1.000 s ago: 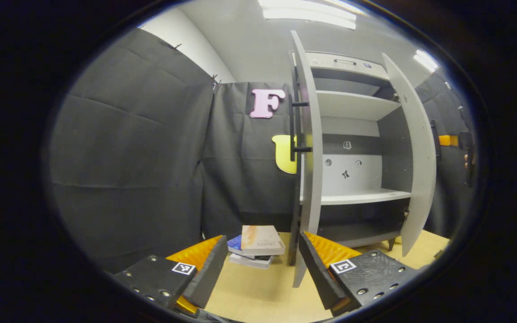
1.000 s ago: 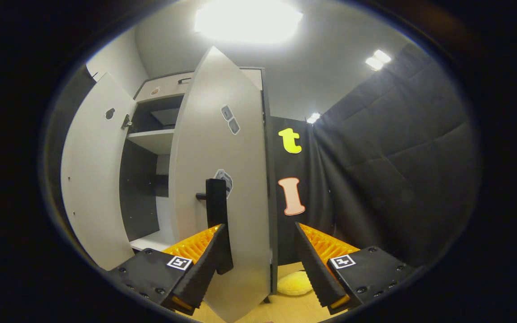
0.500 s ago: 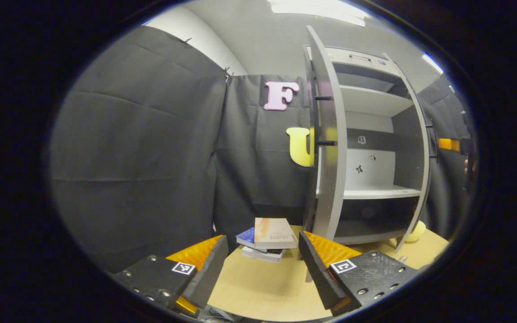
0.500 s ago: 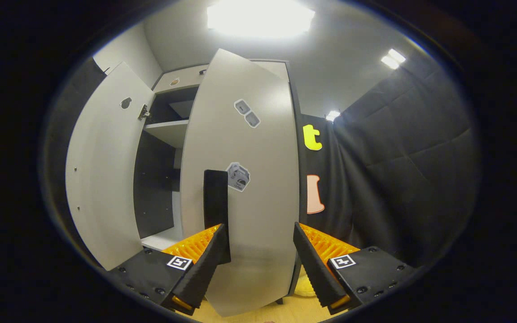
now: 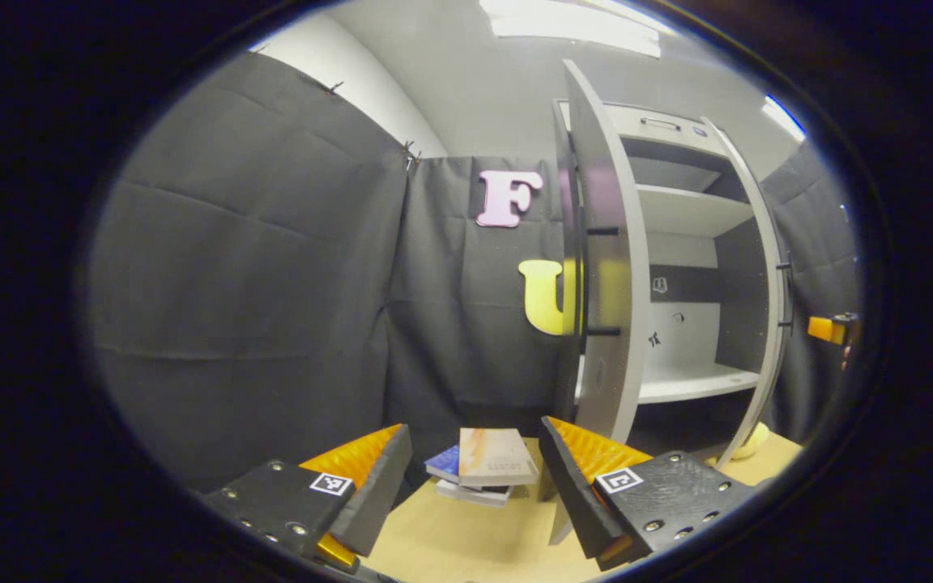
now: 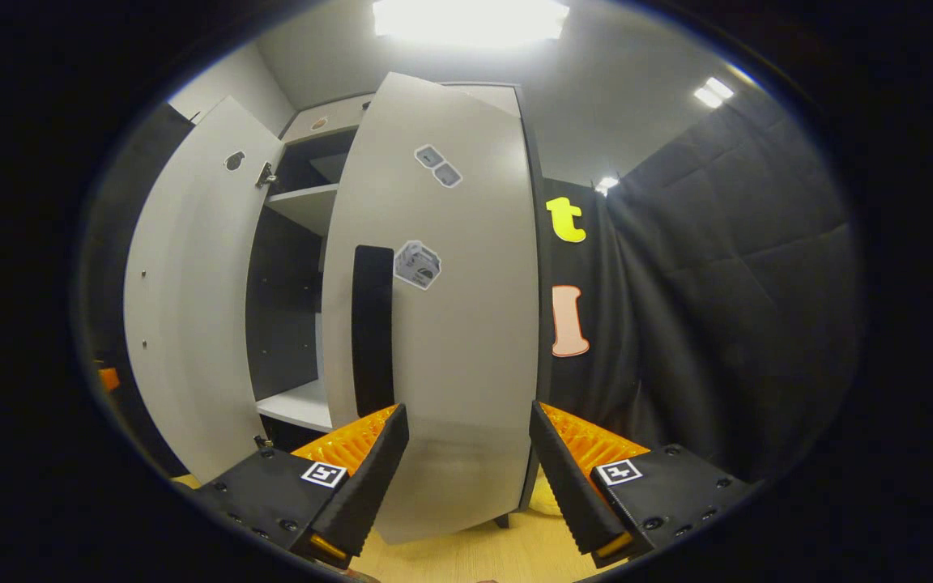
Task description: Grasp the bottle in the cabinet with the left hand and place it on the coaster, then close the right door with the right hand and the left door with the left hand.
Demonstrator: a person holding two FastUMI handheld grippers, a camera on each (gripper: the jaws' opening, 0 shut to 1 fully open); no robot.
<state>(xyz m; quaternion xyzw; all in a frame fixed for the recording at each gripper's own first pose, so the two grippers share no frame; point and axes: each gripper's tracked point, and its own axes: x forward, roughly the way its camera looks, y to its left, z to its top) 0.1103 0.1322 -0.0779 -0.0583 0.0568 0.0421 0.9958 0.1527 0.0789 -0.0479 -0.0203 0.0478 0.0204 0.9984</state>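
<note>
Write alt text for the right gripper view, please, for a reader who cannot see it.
The open right claw faces the grey right door, nearly shut, with its black handle. The left door stands open beside dark shelves.

The right door has swung further toward the cabinet — its face now broad before the right gripper, black handle higher — while the left gripper has drifted, the left door nearer centre.

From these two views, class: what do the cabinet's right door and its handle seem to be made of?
The right door looks like grey laminated board: flat, matte, evenly coloured, with stickers on it. Its handle is a black bar, probably painted metal or plastic; the even dull finish leaves that open.
</note>
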